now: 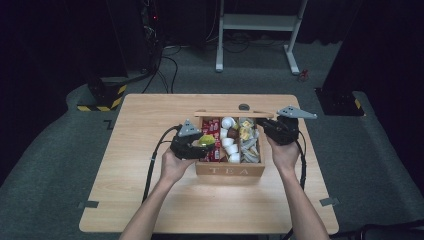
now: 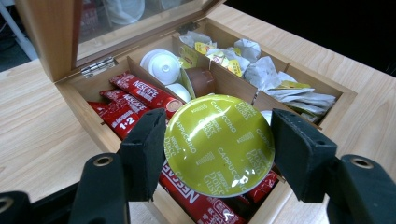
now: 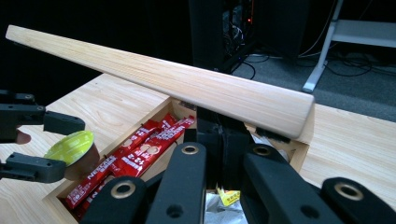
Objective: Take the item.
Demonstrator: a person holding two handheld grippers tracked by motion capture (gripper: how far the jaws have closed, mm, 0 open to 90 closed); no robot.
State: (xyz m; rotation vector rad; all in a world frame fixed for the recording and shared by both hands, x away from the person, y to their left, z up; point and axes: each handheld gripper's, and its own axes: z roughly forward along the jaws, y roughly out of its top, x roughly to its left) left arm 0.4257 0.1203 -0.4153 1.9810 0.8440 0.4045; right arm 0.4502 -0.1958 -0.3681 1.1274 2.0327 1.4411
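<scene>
Over the tea box, my left tongs clench a capsule; right tongs pinch the lid. Next: carry it clear.

Bright lit table, dark surroundings, mild blur.

Left gripper fingers clamped, right gripper shut (both forearms extended).

One wooden tea box on one desk, three compartments, one green capsule, two hand-held grippers.
</scene>
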